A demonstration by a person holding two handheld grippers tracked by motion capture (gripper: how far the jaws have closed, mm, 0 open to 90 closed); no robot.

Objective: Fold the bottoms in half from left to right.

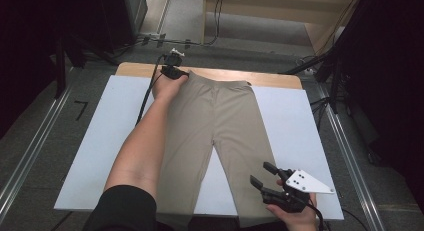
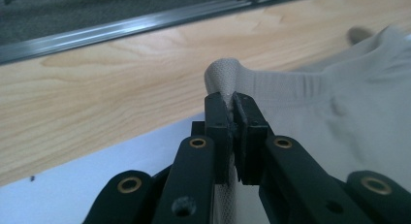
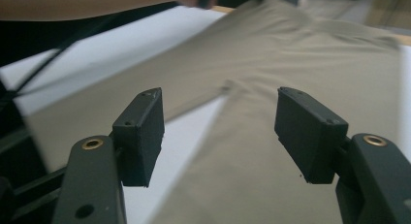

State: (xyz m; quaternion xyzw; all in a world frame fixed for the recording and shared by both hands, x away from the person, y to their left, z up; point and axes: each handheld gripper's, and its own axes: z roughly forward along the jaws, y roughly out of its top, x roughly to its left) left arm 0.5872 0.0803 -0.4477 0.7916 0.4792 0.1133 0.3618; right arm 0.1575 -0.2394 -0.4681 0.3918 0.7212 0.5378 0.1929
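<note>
High view: beige pants (image 1: pixel 220 126) lie flat mid-frame on my white surface (image 1: pixel 90 156). My left hand-held gripper (image 1: pixel 175 71) clamps the waistband corner, upper centre-left; my right hand-held gripper (image 1: pixel 264 175), jaws apart, hovers lower right over a leg.

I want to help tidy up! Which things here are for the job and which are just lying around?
For the job:
- tan trousers
- left gripper, fingers shut on the waistband corner
- right gripper, open over a trouser leg
- white board under the trousers

Lying about:
- cables on the floor
- metal rail
</note>
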